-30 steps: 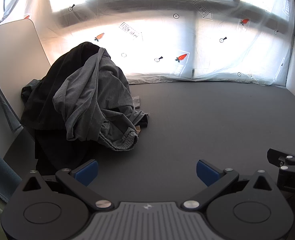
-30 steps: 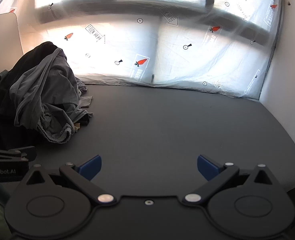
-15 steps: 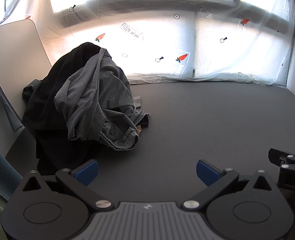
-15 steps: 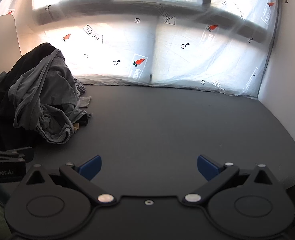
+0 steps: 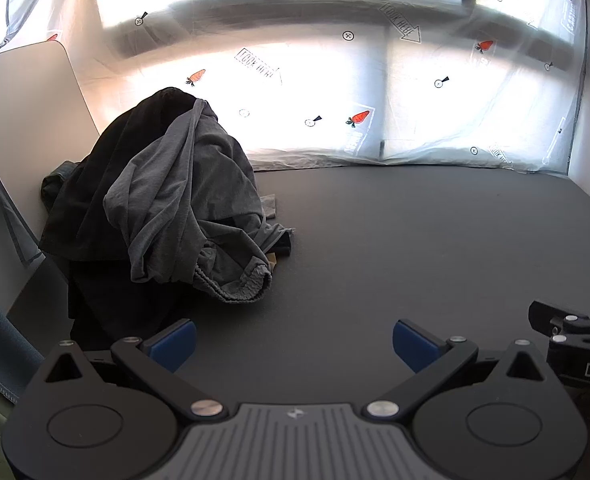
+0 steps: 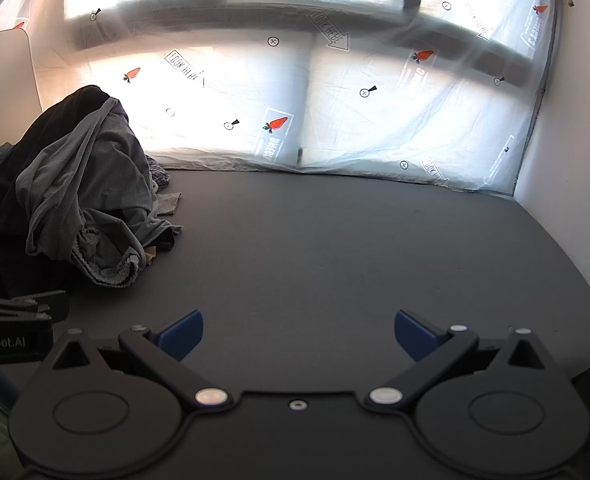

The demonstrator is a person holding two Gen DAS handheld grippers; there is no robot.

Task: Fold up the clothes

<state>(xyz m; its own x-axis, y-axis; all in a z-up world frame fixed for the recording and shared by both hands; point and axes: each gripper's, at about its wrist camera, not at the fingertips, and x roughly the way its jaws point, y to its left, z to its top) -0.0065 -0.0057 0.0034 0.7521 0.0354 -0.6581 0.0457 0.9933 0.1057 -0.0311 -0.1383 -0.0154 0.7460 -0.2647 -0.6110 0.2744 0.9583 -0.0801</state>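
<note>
A dark grey table surface (image 5: 415, 232) filled the lower and middle frame in both views. Behind it, across the top, hung a translucent plastic sheet (image 6: 355, 120) printed with carrots, arrows and "LOOK HERE" labels, with bright window light glowing through and dark horizontal bars showing behind. A pale panel (image 5: 27, 112) stood at the left edge, and a white wall (image 6: 567, 120) at the right.

Soft grey cloth heap (image 5: 183, 196) on matt, perhaps rubbery dark tabletop (image 5: 415, 232)
</note>
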